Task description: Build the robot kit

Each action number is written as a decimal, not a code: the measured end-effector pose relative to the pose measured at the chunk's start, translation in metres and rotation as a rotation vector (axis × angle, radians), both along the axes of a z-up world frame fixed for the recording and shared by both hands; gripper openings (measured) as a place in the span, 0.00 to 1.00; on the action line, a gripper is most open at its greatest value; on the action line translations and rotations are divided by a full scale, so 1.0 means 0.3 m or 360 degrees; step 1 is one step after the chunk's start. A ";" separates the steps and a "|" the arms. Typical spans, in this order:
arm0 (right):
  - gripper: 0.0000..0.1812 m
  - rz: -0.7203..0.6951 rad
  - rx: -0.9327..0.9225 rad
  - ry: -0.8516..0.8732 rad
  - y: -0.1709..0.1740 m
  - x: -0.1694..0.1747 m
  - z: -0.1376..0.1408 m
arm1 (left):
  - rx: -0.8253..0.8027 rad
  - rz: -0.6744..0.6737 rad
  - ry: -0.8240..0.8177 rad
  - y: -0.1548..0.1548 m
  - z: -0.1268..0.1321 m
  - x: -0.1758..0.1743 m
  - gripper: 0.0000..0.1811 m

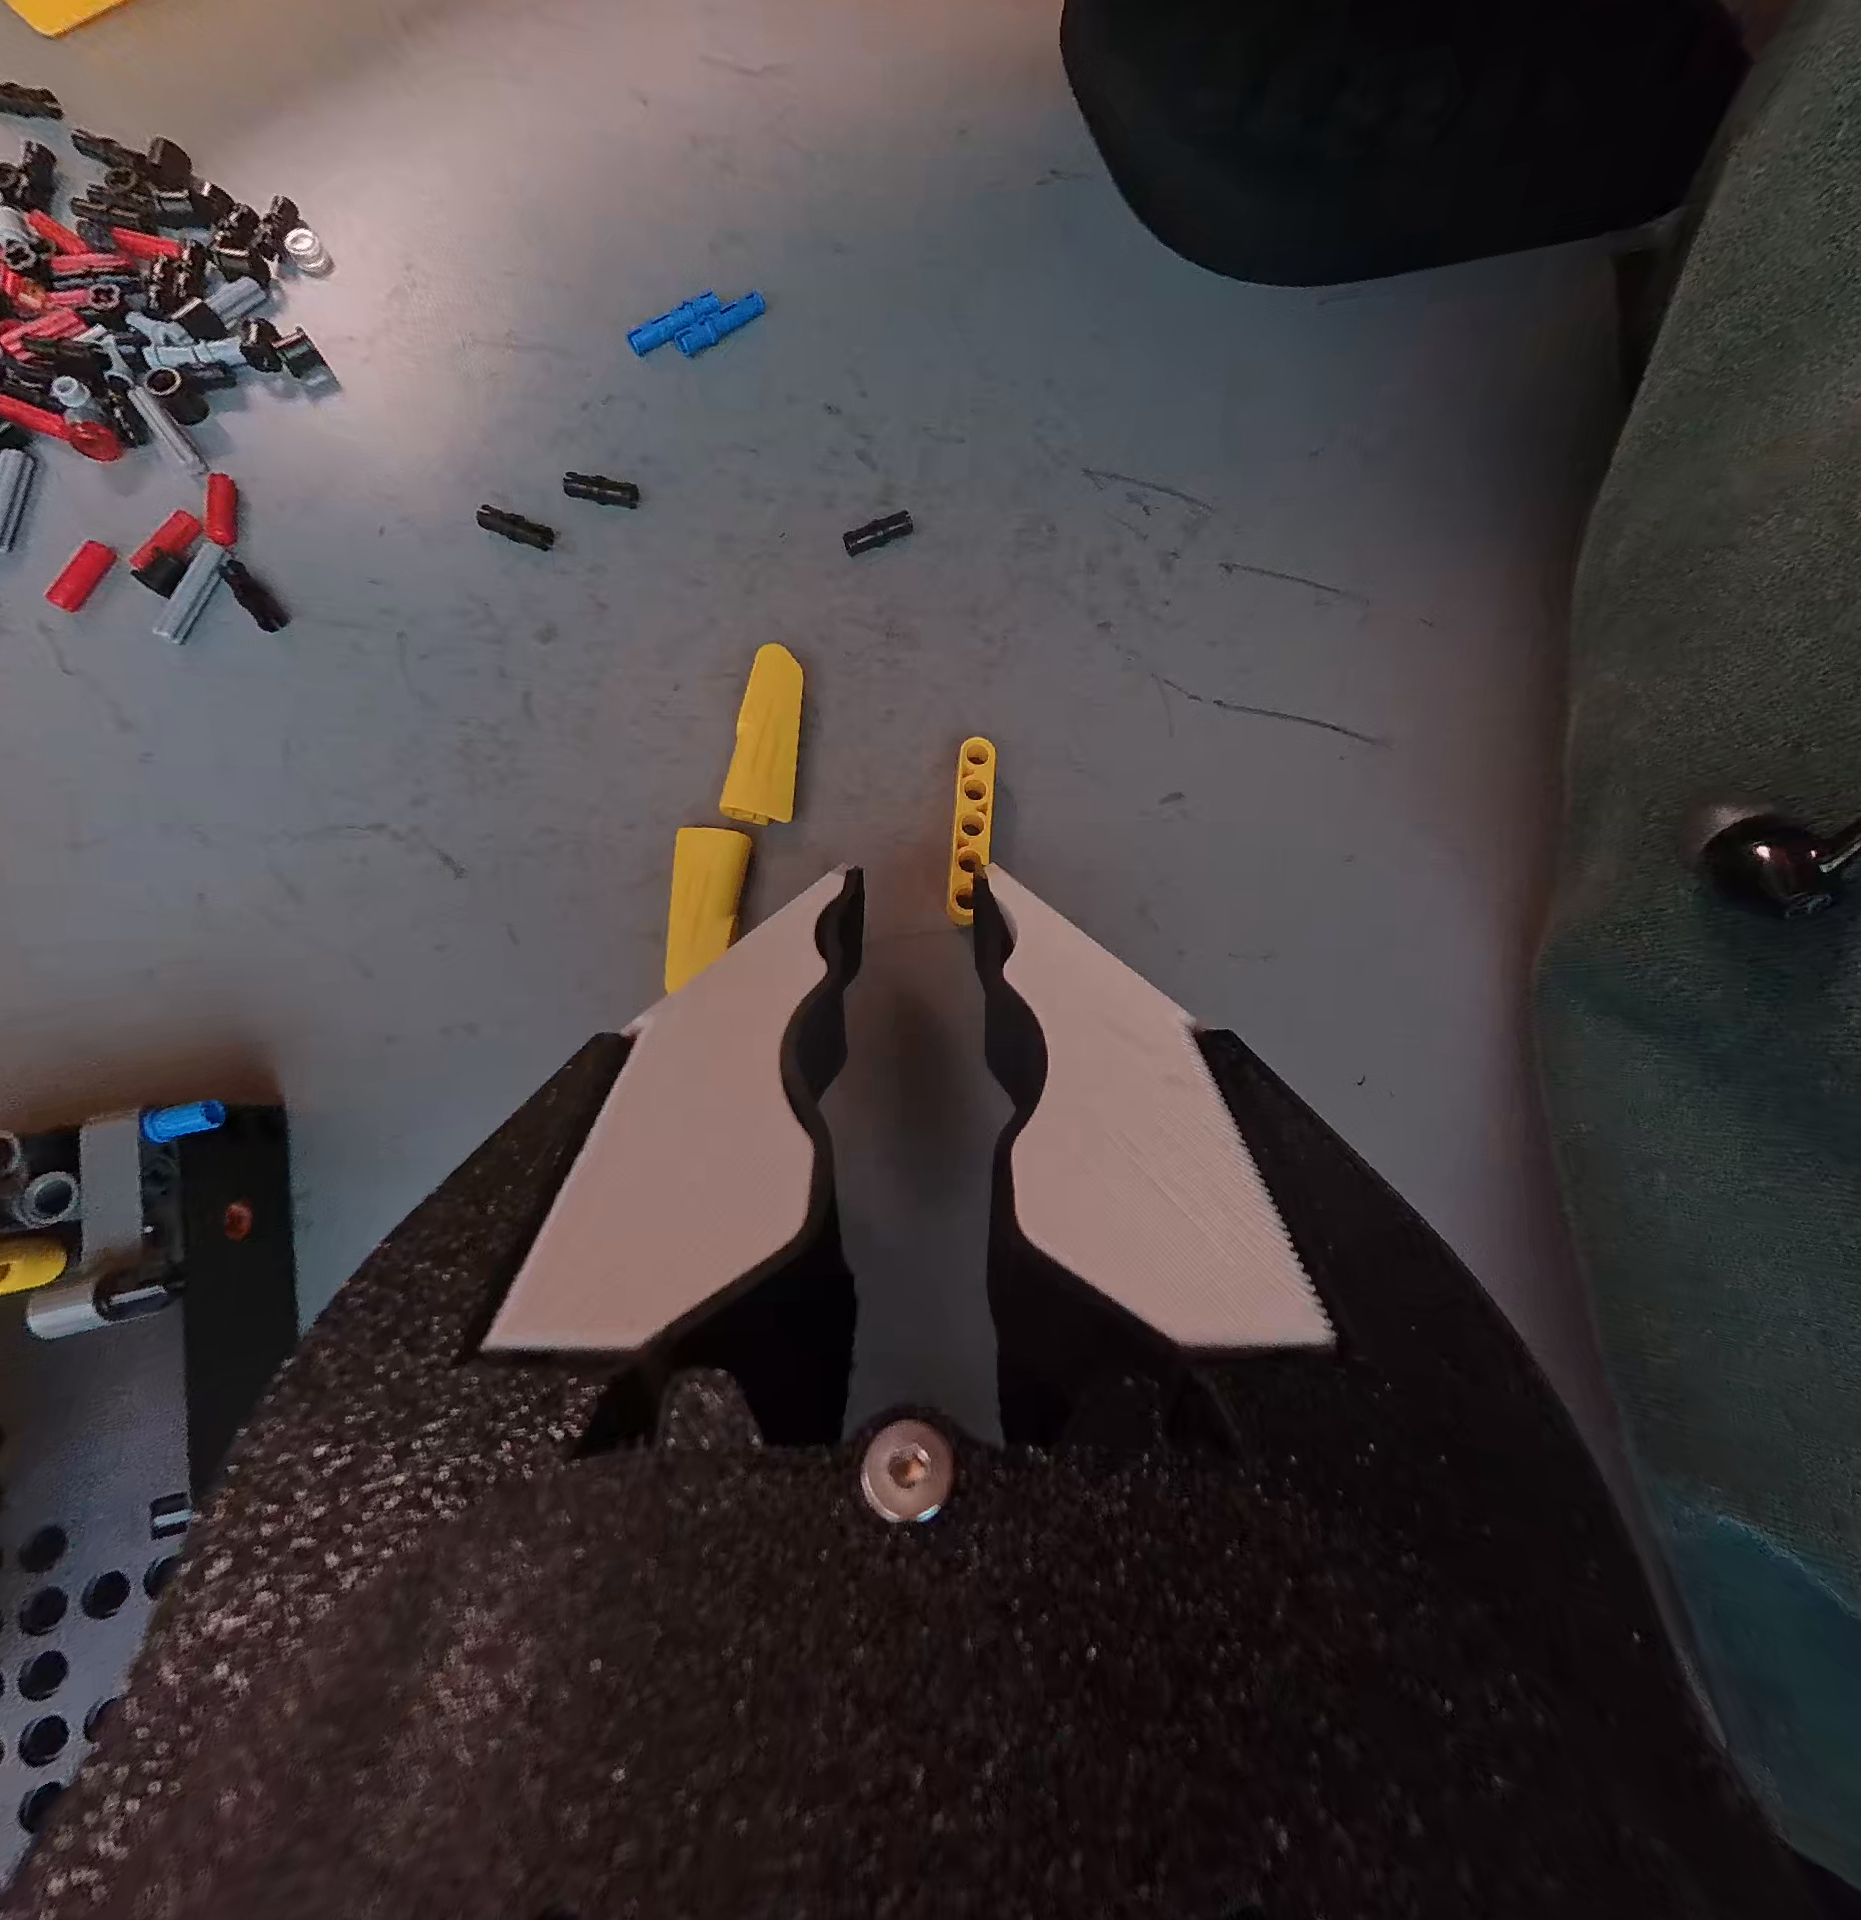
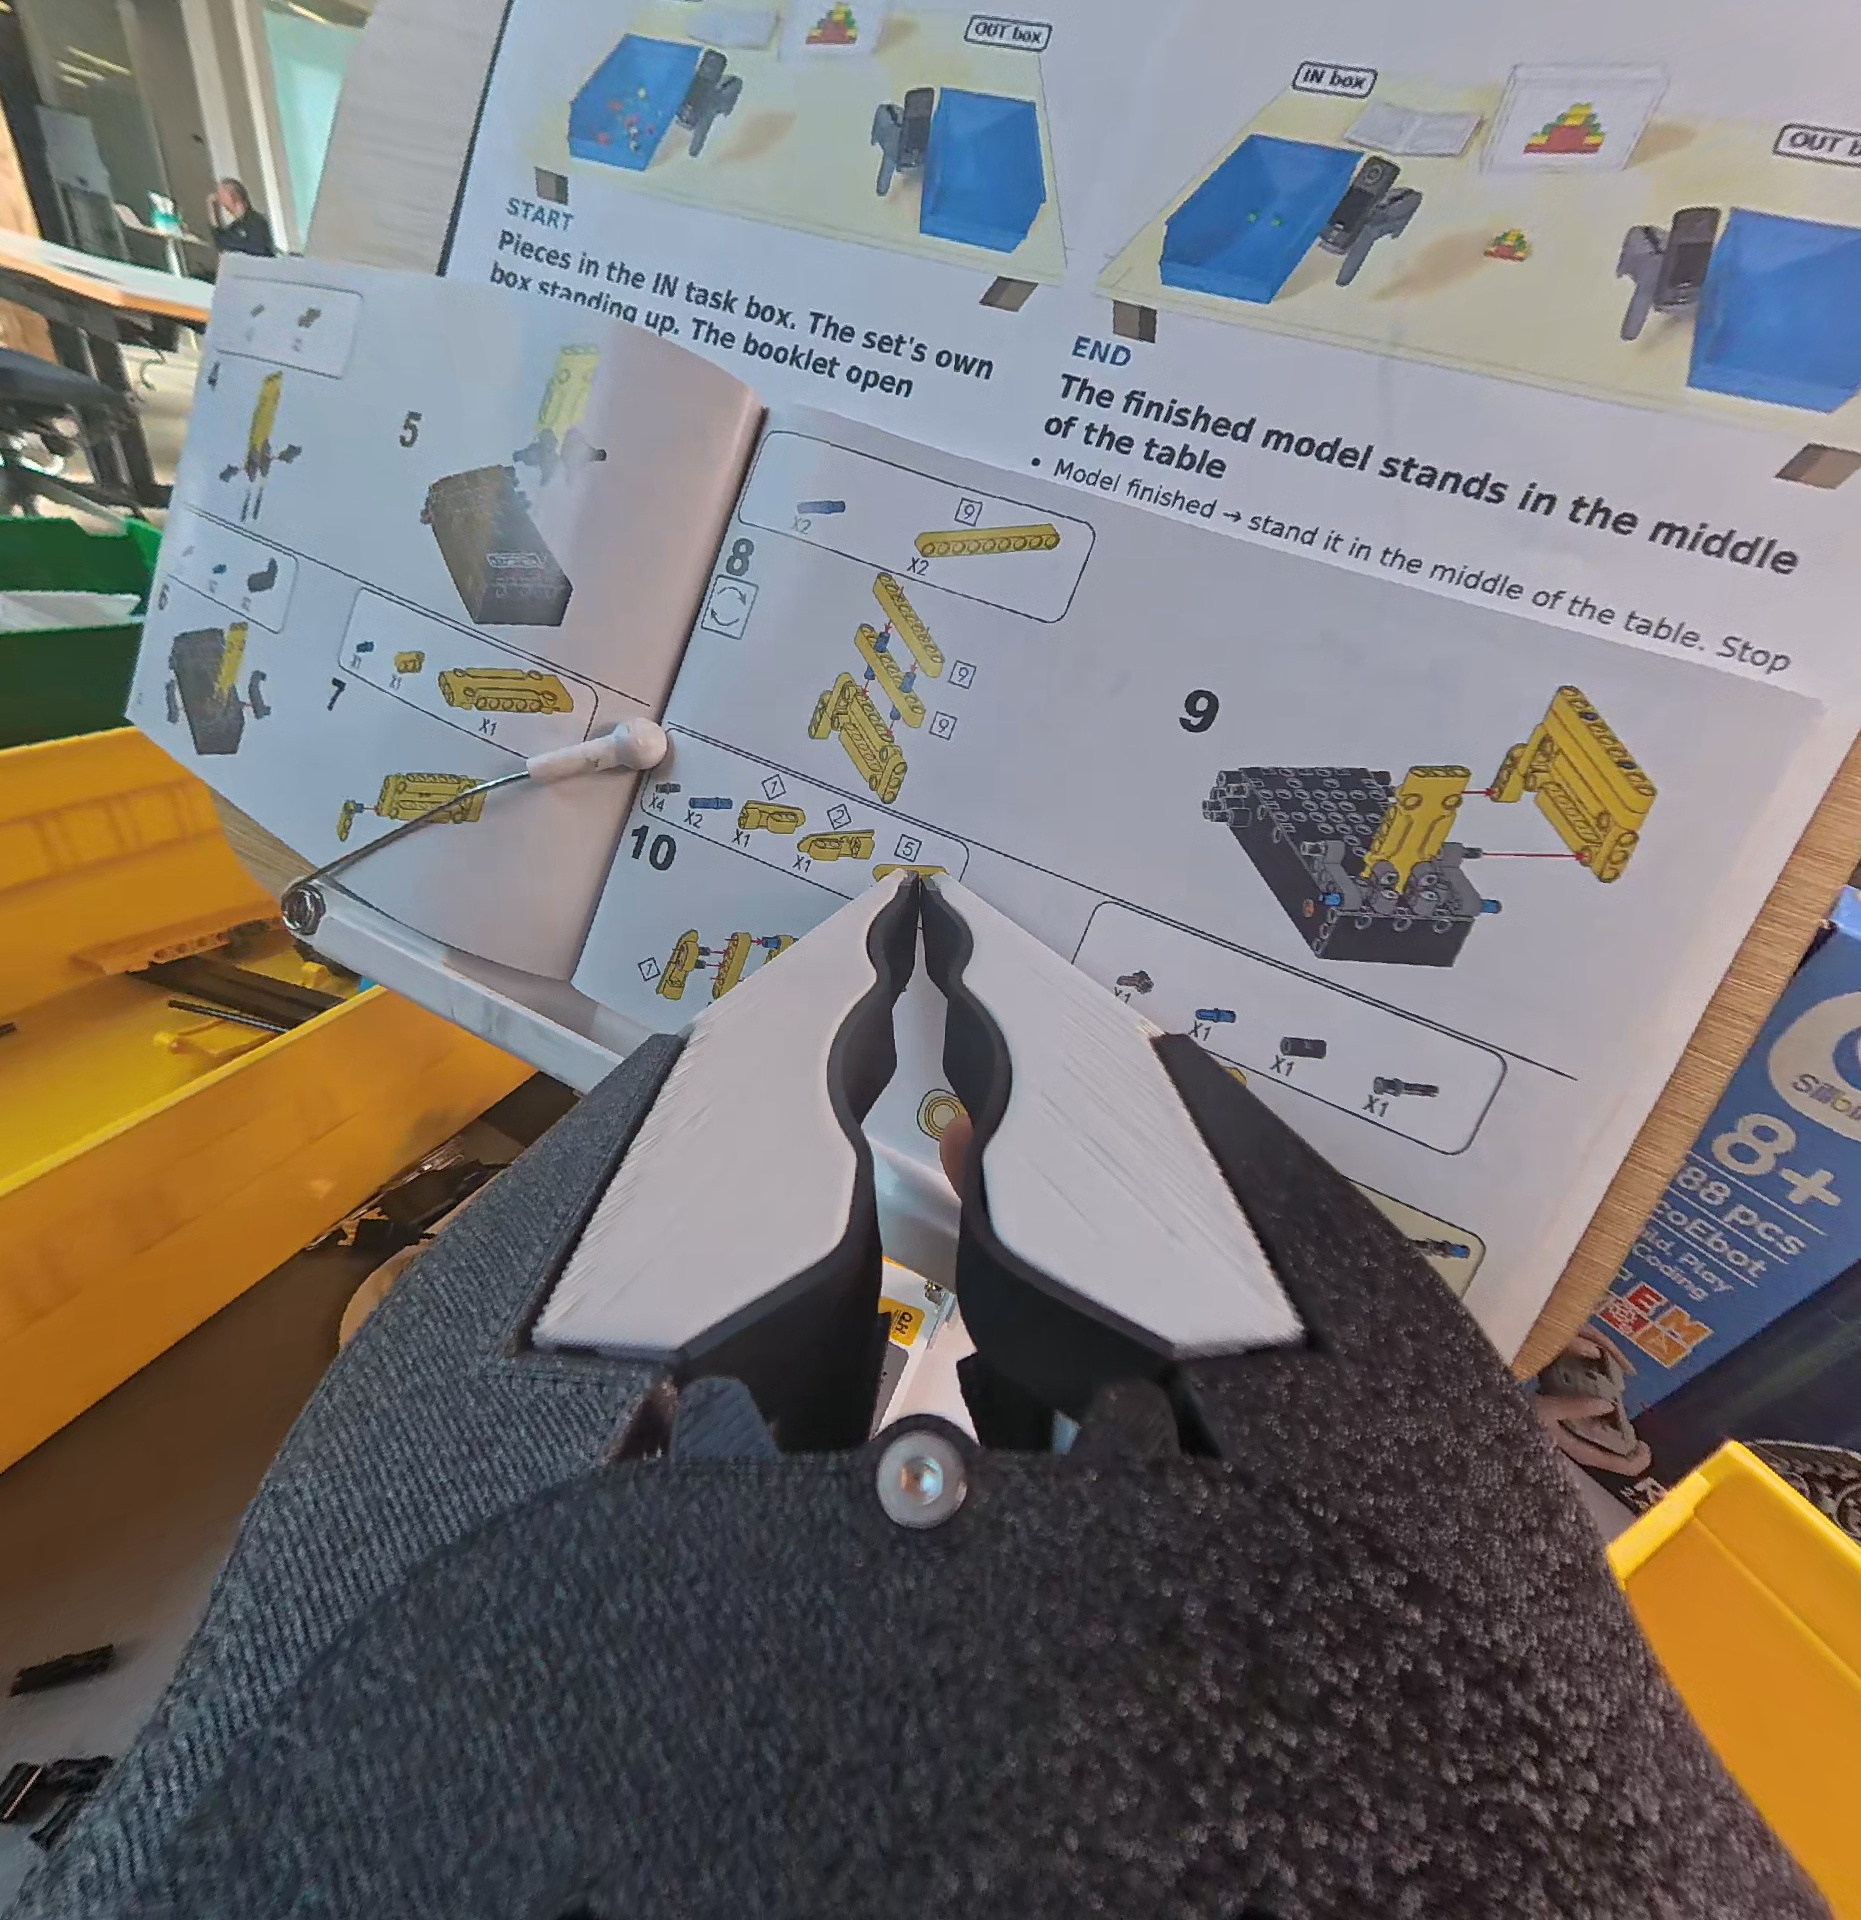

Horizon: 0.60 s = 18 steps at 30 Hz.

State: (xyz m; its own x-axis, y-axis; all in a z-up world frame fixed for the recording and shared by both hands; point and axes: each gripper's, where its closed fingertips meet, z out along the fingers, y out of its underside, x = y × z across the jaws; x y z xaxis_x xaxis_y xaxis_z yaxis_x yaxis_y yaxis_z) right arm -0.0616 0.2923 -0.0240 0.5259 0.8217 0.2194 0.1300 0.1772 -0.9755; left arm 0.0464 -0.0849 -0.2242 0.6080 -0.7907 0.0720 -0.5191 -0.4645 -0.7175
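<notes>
My left gripper (image 1: 918, 878) is open and empty, low over the grey table. A small yellow beam with several holes (image 1: 973, 821) lies right at its right fingertip. Two yellow panel pieces (image 1: 765, 736) (image 1: 702, 899) lie end to end just left of its left fingertip. My right gripper (image 2: 918, 881) is shut with nothing between its tips. It is raised in front of an open building booklet (image 2: 905, 727) propped on a white stand (image 2: 438, 966).
A pile of black, red and grey pins (image 1: 105, 312) lies far left, with blue pins (image 1: 697, 322) and three black pins (image 1: 601, 488) beyond the left gripper. A black partly built model (image 1: 126, 1226) is at lower left. Yellow bins (image 2: 178, 1091) and a blue box (image 2: 1767, 1174) flank the booklet. Spacing between my two grippers at the tips: around 45 cm.
</notes>
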 end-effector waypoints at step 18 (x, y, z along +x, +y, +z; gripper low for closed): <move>0.00 0.0005 0.0009 -0.0048 -0.016 -0.009 -0.013 | 0.0041 0.0014 -0.0024 0.004 0.010 -0.011 0.10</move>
State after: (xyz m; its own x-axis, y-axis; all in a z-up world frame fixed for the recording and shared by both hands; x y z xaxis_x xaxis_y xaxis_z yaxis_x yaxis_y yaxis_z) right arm -0.0643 0.2874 -0.0280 0.5165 0.8221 0.2397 0.1587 0.1832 -0.9702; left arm 0.0430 -0.0837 -0.2213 0.6137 -0.7872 0.0605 -0.5044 -0.4499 -0.7370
